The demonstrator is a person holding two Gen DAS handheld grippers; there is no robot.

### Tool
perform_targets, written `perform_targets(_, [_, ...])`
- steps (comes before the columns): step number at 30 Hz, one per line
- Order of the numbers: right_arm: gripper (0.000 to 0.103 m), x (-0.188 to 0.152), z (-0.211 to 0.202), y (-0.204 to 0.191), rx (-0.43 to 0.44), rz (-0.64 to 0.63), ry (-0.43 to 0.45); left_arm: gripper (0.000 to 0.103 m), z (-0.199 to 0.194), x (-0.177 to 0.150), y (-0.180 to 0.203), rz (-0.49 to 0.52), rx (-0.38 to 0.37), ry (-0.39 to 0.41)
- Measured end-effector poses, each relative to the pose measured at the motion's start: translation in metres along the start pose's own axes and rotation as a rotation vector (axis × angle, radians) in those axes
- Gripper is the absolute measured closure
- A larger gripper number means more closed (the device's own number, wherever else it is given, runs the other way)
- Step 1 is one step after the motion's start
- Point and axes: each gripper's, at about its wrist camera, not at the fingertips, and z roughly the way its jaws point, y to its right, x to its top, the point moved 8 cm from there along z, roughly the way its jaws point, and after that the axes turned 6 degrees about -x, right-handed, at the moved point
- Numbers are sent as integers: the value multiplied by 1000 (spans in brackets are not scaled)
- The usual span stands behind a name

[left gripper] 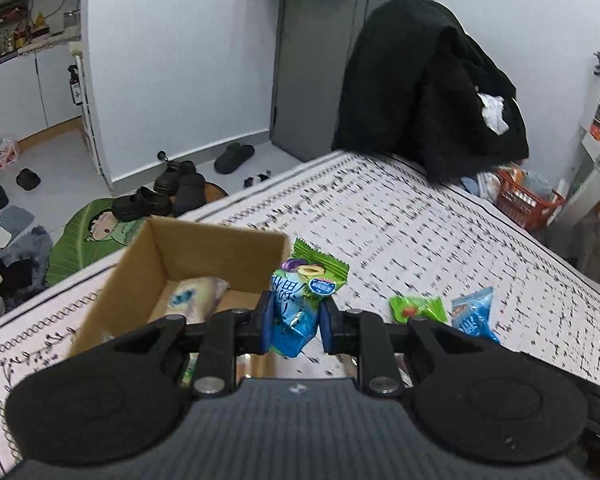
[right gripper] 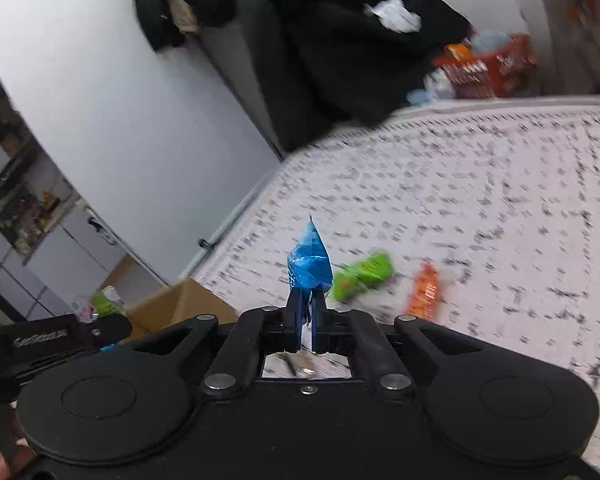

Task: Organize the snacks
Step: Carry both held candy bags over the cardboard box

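One open cardboard box (left gripper: 204, 264) sits on the patterned bedspread (left gripper: 440, 232), with a pale packet (left gripper: 196, 294) inside. Beside it the left gripper (left gripper: 296, 320) is clamped on a green-and-blue snack packet (left gripper: 300, 300), lifted clear of the cloth. The right gripper (right gripper: 306, 320) pinches a crumpled blue packet (right gripper: 309, 268) edge-on. In the right wrist view two packets lie loose on the bedspread: one green (right gripper: 364, 274), one orange (right gripper: 424, 292).
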Motion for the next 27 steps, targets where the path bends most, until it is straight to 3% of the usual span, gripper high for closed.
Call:
perform_targets(6, [99, 1, -5, -32, 60, -39, 45, 81, -2, 20, -19, 16, 13, 37])
perform_targets(12, [99, 0, -4, -60, 114, -37, 20, 81, 3, 24, -44, -35, 11, 54])
perform_targets(27, [99, -14, 22, -128, 146, -110, -24, 81, 24, 17, -104, -196, -1, -7])
